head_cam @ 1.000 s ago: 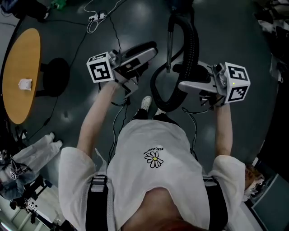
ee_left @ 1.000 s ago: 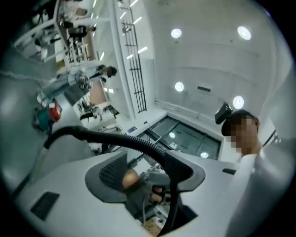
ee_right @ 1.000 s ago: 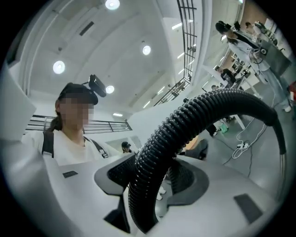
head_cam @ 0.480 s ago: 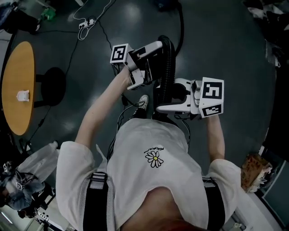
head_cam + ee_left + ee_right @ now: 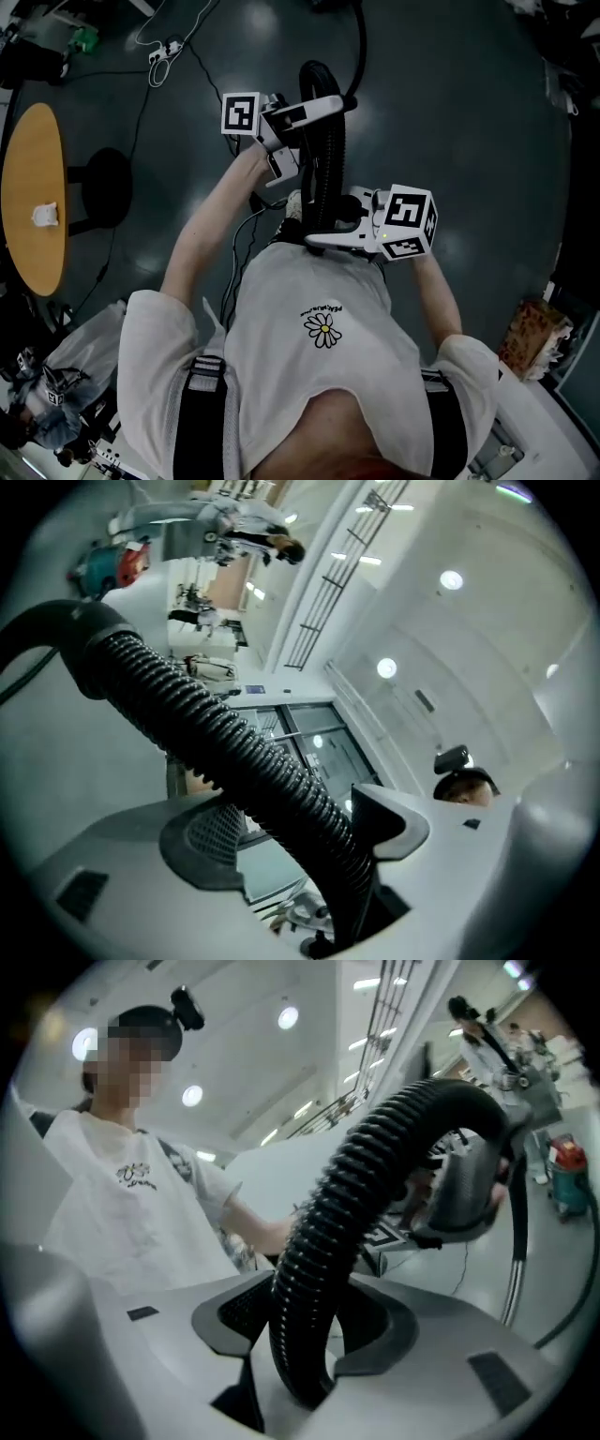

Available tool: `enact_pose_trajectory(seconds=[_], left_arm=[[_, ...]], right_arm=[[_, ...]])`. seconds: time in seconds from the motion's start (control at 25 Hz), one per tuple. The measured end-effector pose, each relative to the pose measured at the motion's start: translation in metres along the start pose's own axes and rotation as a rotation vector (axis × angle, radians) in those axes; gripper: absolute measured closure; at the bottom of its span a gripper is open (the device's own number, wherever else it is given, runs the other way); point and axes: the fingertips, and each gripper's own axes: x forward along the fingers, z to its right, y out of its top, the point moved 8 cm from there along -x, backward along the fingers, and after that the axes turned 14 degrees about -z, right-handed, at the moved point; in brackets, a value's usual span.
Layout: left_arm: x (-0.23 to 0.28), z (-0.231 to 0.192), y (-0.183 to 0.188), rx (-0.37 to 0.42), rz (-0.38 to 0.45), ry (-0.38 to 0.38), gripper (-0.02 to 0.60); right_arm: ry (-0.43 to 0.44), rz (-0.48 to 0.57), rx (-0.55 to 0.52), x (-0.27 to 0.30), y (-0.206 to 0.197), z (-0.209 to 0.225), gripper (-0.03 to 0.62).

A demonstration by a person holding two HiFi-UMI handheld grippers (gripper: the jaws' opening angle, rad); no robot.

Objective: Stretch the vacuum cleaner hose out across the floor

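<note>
The black ribbed vacuum hose (image 5: 328, 150) runs upright in front of my body between both grippers. My right gripper (image 5: 330, 236) is shut on its lower part; in the right gripper view the hose (image 5: 375, 1176) rises from between the pads (image 5: 246, 1321) of that gripper (image 5: 309, 1327) and bends over to a grey handle piece (image 5: 469, 1185). My left gripper (image 5: 305, 112) is higher up. In its own view the hose (image 5: 187, 705) crosses the left gripper (image 5: 300, 832) and lies against one jaw while the jaws are closing, with a gap at the other pad (image 5: 211, 841).
A round wooden table (image 5: 33, 202) with a small white object (image 5: 44, 215) stands at the left, a black round base (image 5: 103, 183) beside it. Cables and a power strip (image 5: 167, 47) lie on the dark floor ahead. A metal tube (image 5: 516, 1241) stands at the right.
The left gripper swung right from open floor onto the hose. The right gripper drew in toward my body with the hose, and the loose loop became a near-straight upright run.
</note>
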Motion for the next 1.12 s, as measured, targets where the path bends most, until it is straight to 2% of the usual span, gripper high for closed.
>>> enact_pose_trajectory(seconds=[0.08, 0.16, 0.2, 0.24, 0.28, 0.32, 0.4, 0.44, 0.48, 0.56, 0.72, 0.8, 0.92, 1.0, 1.12], left_arm=[[0.004, 0.012, 0.002, 0.07, -0.022, -0.038, 0.226], [0.0, 0.019, 0.004, 0.102, -0.037, -0.07, 0.272], [-0.003, 0.022, 0.003, 0.119, -0.054, -0.061, 0.272], [-0.008, 0.024, 0.0, 0.142, -0.082, -0.025, 0.273], [-0.012, 0.026, -0.004, 0.171, -0.121, 0.036, 0.273], [-0.013, 0.028, -0.008, 0.206, -0.168, 0.106, 0.273], [-0.008, 0.036, -0.02, 0.292, -0.273, 0.23, 0.273], [-0.002, 0.04, -0.028, 0.335, -0.321, 0.271, 0.273], [0.004, 0.044, -0.036, 0.369, -0.357, 0.293, 0.275], [0.018, 0.052, -0.052, 0.407, -0.391, 0.277, 0.278], [0.042, 0.064, -0.067, 0.443, -0.412, 0.189, 0.284], [0.051, 0.072, -0.076, 0.449, -0.428, 0.151, 0.284], [0.054, 0.083, -0.095, 0.445, -0.419, 0.094, 0.285], [0.048, 0.085, -0.097, 0.438, -0.387, 0.079, 0.287], [0.034, 0.089, -0.089, 0.441, -0.362, 0.087, 0.288]], right_arm=[[0.099, 0.252, 0.195, -0.007, -0.006, 0.012, 0.388], [0.267, 0.638, 0.431, -0.032, -0.014, 0.03, 0.389], [0.312, 0.853, 0.523, -0.05, -0.019, 0.038, 0.389], [0.293, 1.027, 0.577, -0.069, -0.025, 0.046, 0.388], [0.2, 1.112, 0.593, -0.087, -0.032, 0.052, 0.39], [0.047, 1.1, 0.585, -0.102, -0.036, 0.056, 0.39], [-0.29, 0.912, 0.535, -0.117, -0.031, 0.061, 0.39], [-0.421, 0.809, 0.502, -0.118, -0.023, 0.063, 0.39], [-0.515, 0.727, 0.465, -0.117, -0.013, 0.064, 0.39], [-0.605, 0.637, 0.379, -0.113, 0.007, 0.064, 0.39], [-0.584, 0.648, 0.269, -0.123, 0.033, 0.059, 0.39], [-0.554, 0.663, 0.257, -0.133, 0.038, 0.053, 0.39], [-0.458, 0.686, 0.269, -0.142, 0.041, 0.043, 0.39], [-0.399, 0.697, 0.274, -0.141, 0.043, 0.039, 0.39], [-0.391, 0.685, 0.265, -0.13, 0.044, 0.037, 0.39]])
